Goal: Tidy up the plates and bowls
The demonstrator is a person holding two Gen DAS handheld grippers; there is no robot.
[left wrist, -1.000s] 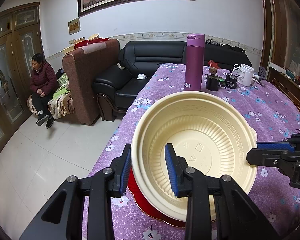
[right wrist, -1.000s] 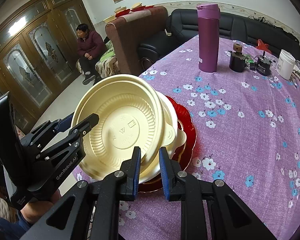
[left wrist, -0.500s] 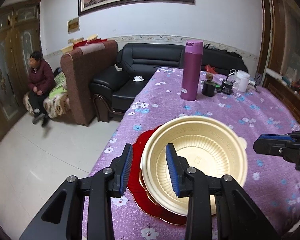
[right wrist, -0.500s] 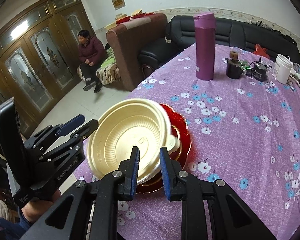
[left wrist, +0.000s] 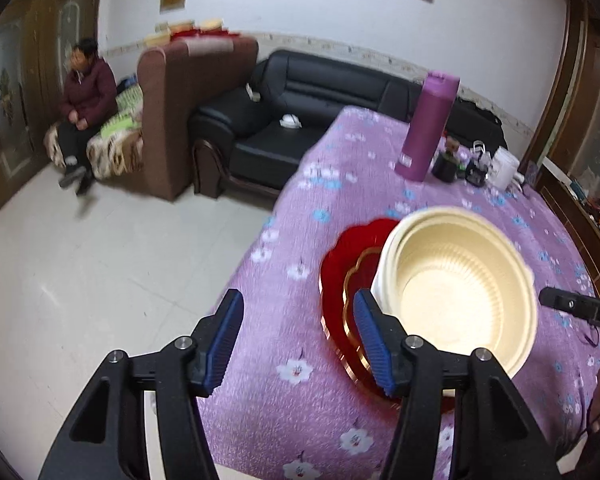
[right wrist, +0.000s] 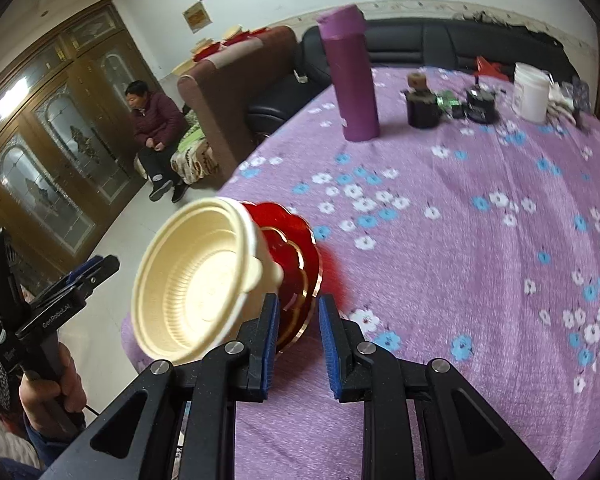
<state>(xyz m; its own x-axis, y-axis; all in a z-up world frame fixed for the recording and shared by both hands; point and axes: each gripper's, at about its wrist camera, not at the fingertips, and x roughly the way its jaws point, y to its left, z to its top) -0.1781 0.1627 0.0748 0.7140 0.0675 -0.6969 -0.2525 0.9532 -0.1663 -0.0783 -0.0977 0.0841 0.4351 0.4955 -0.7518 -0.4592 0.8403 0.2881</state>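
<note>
Cream plastic bowls [left wrist: 460, 284] sit nested on a stack of red gold-rimmed plates [left wrist: 340, 264] near the table's front left corner. The bowls [right wrist: 196, 280] and plates [right wrist: 296, 248] also show in the right wrist view. My left gripper [left wrist: 296, 340] is open and empty, drawn back to the left of the stack. My right gripper [right wrist: 298, 340] is open a little and empty, just in front of the plates' near rim. Its tip [left wrist: 568, 304] shows at the right of the left wrist view.
The table has a purple flowered cloth [right wrist: 460, 240]. At its far end stand a tall purple flask [right wrist: 352, 76], two dark cups [right wrist: 422, 108] and a white jar [right wrist: 532, 92]. A brown armchair, a black sofa and a seated person [left wrist: 84, 100] are beyond the table's left edge.
My left gripper let go of the top bowl, opened wide and pulled back left. The bowl now rests nested on the stack. My right gripper opened slightly and drew back.
</note>
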